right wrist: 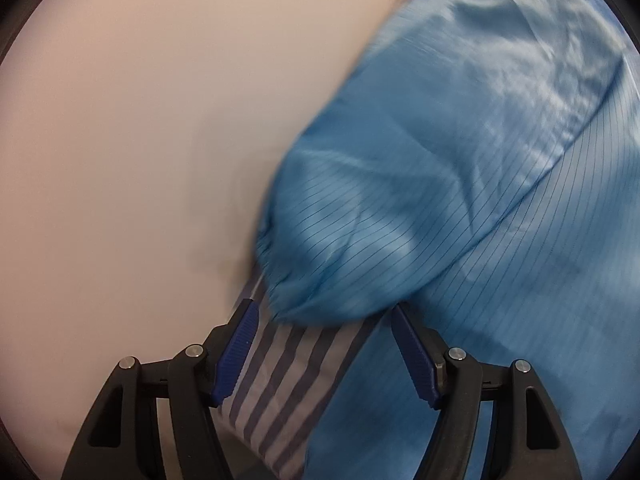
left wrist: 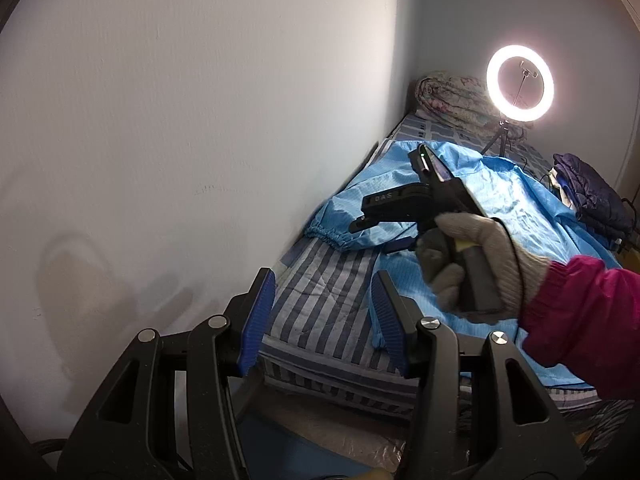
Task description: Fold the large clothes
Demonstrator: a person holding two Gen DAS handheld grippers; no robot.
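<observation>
Blue garment (left wrist: 500,208) still spread unfolded.
Both grippers (left wrist: 324,316) (right wrist: 324,344) are held agape, empty; elastic cuff (right wrist: 280,288) at 12 o'clock ungrasped.

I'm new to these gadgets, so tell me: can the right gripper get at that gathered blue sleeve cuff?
Probably yes. The right gripper has its jaws open just short of the sleeve cuff, with nothing but striped bedding between them.

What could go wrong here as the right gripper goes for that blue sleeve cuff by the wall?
The right gripper is open, with the elastic sleeve cuff just ahead of its fingers, over the striped bedding; it might pinch bedding too. The cuff lies close to the wall, so a finger could bump it. The ring light stands on the bed and could topple if the blue garment is tugged.
</observation>
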